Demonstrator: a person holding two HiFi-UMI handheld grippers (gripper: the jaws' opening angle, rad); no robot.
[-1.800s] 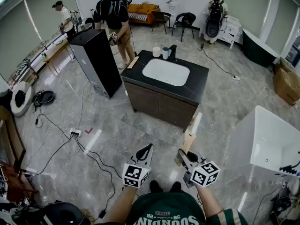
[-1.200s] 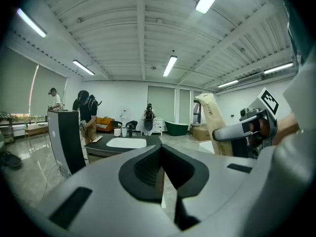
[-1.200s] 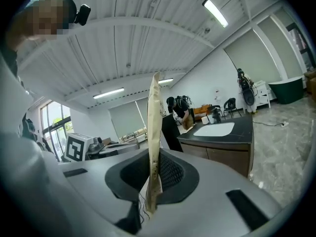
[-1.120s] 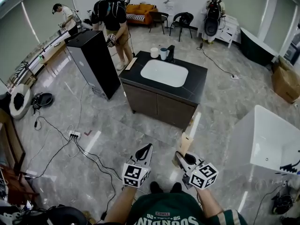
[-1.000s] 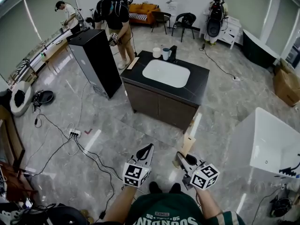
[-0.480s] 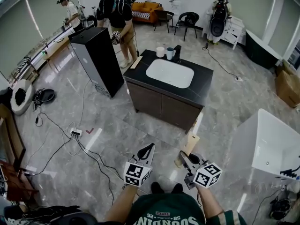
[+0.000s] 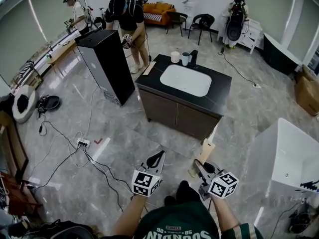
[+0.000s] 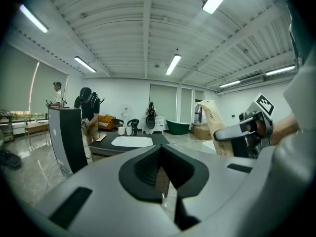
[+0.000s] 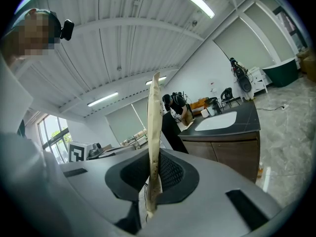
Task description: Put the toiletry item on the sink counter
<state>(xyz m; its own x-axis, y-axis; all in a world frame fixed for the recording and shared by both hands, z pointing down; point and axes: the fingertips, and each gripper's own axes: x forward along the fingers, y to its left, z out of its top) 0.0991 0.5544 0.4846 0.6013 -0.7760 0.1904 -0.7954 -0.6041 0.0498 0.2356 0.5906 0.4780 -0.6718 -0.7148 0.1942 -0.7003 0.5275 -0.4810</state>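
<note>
So, marble floor, sink counter well ahead of right gripper clamping one tan pouch, two cups, left gripper closed, empty.

Tan toiletry packet, black sink counter, white basin, grey marbled floor.

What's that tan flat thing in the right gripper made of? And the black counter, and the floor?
Packet: looks like brown paper or thin card, because it is dull, flat and very thin edge-on.
Counter: probably dark stone or a stone look-alike, smooth with a faint sheen.
Floor: grey marble-look tile, glossy, with pale veins and light streaks reflected in it.
</note>
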